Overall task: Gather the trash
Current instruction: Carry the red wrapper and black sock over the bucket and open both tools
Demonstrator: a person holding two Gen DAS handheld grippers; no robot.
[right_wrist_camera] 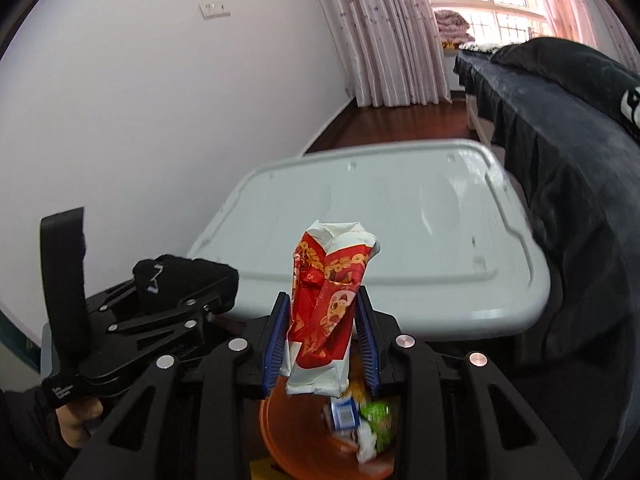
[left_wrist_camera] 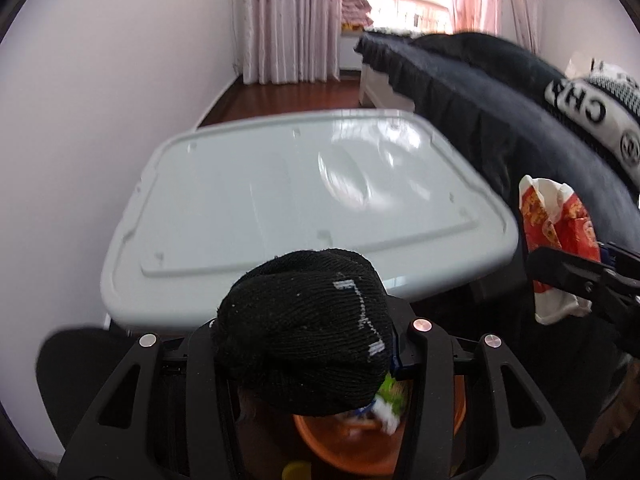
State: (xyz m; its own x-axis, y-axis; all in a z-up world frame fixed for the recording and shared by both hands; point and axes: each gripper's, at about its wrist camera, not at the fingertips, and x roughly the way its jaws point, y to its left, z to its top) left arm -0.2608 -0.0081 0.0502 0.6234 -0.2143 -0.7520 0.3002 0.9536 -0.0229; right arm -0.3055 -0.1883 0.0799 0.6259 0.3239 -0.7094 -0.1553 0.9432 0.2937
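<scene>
My left gripper [left_wrist_camera: 306,344] is shut on a balled-up black knitted sock [left_wrist_camera: 296,304] with thin white marks. In the right wrist view the same sock [right_wrist_camera: 176,276] and the left gripper [right_wrist_camera: 188,300] show at the left, with a hand [right_wrist_camera: 76,420] on the handle. Between its blue pads [right_wrist_camera: 276,344], my right gripper [right_wrist_camera: 323,320] is shut on a crumpled red-and-white paper packet [right_wrist_camera: 332,264]. That packet [left_wrist_camera: 552,216] stands upright at the right of the left wrist view. Below both grippers is an orange bin [right_wrist_camera: 280,432] holding a blue-white wrapper and green and white scraps.
A pale grey plastic storage-box lid [left_wrist_camera: 280,200] lies just beyond the grippers. A bed with a dark cover [left_wrist_camera: 480,100] runs along the right, with a black-and-white lettered cushion [left_wrist_camera: 588,108] on it. A white wall closes the left; curtains and a window stand far back.
</scene>
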